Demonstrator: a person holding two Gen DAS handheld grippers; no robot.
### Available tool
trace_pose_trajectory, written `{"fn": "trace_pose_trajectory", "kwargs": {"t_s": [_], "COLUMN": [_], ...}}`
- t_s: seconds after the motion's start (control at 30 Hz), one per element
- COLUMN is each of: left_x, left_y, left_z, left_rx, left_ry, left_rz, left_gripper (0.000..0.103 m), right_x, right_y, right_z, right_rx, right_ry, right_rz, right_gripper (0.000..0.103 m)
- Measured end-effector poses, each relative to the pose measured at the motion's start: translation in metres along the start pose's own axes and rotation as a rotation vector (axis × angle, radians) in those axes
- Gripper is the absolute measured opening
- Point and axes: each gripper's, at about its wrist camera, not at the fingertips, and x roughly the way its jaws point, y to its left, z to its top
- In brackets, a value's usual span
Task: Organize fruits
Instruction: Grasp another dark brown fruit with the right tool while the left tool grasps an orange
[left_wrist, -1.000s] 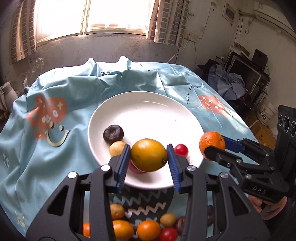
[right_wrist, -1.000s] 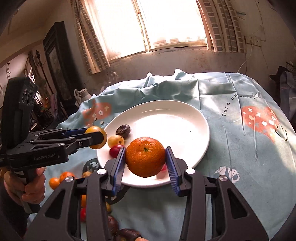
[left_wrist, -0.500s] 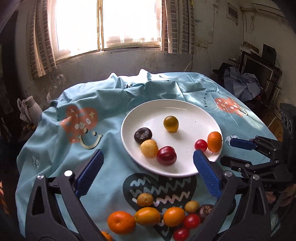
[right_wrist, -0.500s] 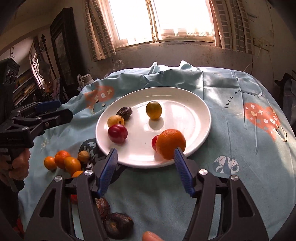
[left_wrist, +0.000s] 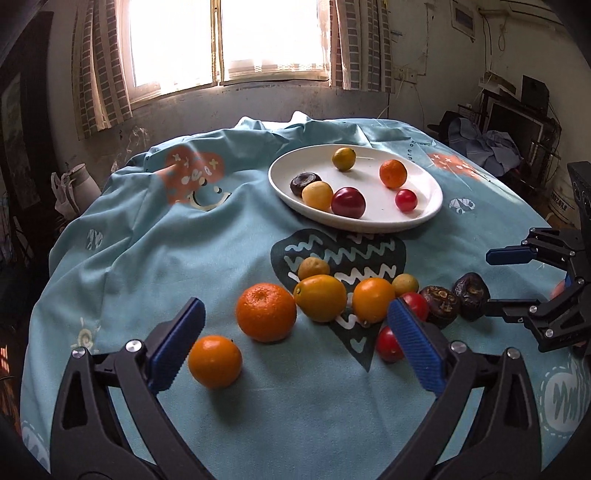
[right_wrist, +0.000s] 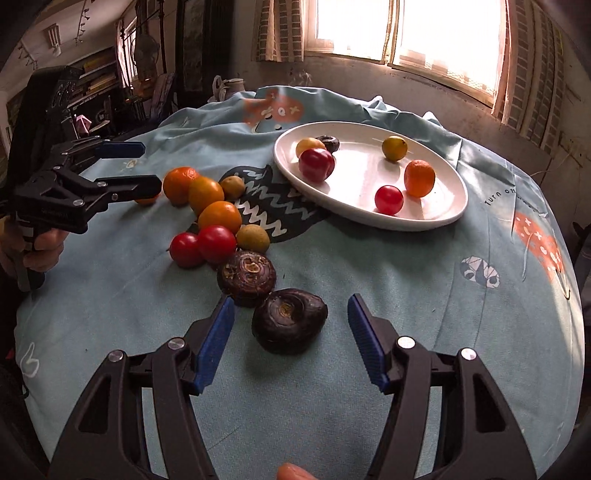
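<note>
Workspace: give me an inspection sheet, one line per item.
Surface: table under a wrinkled blue tablecloth.
Job's things: white plate holding six fruits; eleven more loose on the cloth, among them a dark fruit.
Clutter: nothing seen.
Grippers: left gripper open above the oranges; right gripper open, straddling the dark fruit.
Cables: wires on the far wall.
Surroundings: window, curtains, shelves.

Right gripper (right_wrist: 291, 341) fingers (right_wrist: 364, 341) spread wide around a dark fruit (right_wrist: 289, 320) on the blue tablecloth (right_wrist: 424, 295)
</note>
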Motion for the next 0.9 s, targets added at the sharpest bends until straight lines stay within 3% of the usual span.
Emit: {"fn": "trace_pose_trajectory", "kwargs": {"t_s": [0.2,0.47,0.77,0.9], "left_x": [-0.004,-0.004,-0.003,-0.008], "left_y": [0.004,0.006,0.002,0.009], "left_z": [0.000,-0.001,-0.005,-0.007], "left_rx": [-0.022,-0.031,-0.005,0.014], "left_ry": [-0.006,-0.003,0.016,-0.005], "left_rz": [-0.032,-0.015,-0.041,-0.037], "left_gripper": [0.101,0.101,0.101,0.100], "right_x": [0.011,0.021,0.026,0.018], "right_y": [0.002,0.004,0.004,-0.010], "right_z": [-0.006,-0.009,-0.009,-0.008], "right_rx": [-0.015,-0.024,-0.019,0.086], "right_ry": [0.047,0.064,0.067,0.055], "right_rz": [-0.006,-0.042,-0.040,0.013], "right_gripper": [0.064,0.062,0.047,0.047]}}
